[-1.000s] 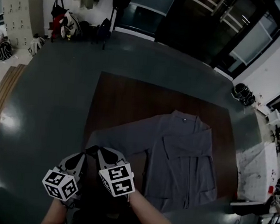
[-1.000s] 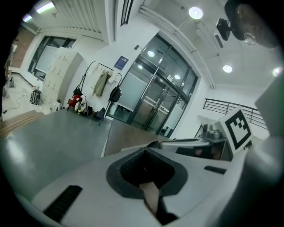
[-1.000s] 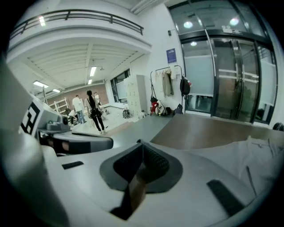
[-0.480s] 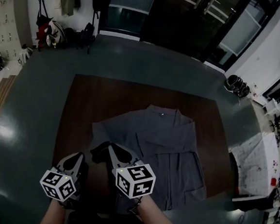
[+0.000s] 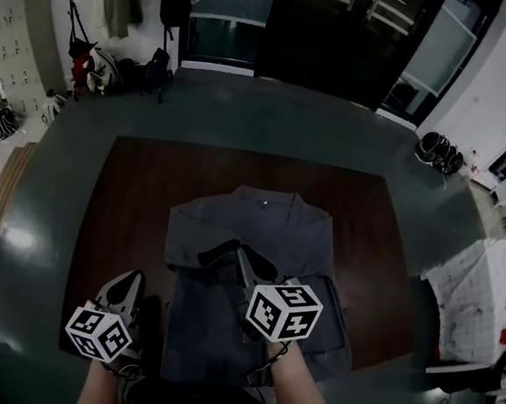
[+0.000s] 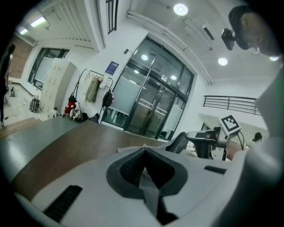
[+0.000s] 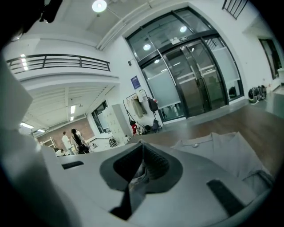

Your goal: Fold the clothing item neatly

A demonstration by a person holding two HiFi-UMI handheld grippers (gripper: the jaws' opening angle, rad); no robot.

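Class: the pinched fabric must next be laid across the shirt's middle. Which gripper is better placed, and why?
Right. The right gripper pinches fabric directly above the middle of the shirt. The left gripper, also pinching fabric, sits off beside the garment's left edge.

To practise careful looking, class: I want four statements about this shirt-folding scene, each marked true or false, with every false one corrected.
1. The grey shirt lies on a dark wooden table. True.
2. The right tongs are open and empty. False: they are shut on a fold of the shirt's grey fabric.
3. The right tongs are over the shirt, while the left tongs sit off its left edge. True.
4. The collar points toward the person. False: it lies at the far side, toward the glass doors.
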